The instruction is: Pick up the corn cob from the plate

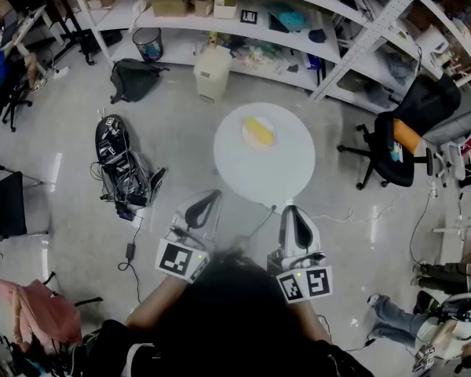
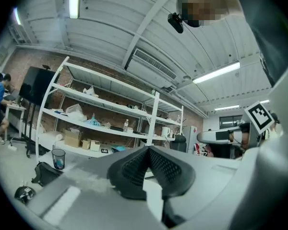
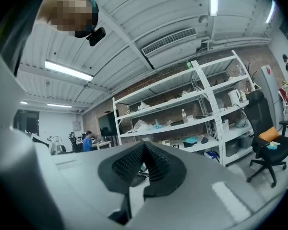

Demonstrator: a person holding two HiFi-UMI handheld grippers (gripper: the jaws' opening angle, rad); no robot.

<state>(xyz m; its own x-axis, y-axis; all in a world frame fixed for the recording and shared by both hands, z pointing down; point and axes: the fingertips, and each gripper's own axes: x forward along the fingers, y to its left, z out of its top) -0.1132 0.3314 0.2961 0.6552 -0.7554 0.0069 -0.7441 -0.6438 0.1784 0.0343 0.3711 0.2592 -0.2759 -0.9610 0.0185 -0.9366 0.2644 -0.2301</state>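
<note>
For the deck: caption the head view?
Left gripper and right gripper shut, short of round white table; yellow corn cob untouched on white plate.

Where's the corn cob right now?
In the head view, the corn cob lies on the plate on the far half of the round white table, ahead of the left gripper and right gripper.

Corn cob (image 1: pixel 259 130) on plate (image 1: pixel 246 135) on table (image 1: pixel 267 173)

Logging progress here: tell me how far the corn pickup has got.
Nothing is done: the corn cob lies on its plate on the round table. Nothing is in hand: the left gripper and right gripper are shut, empty, short of the plate. Left: reach, open, grip, lift.
</note>
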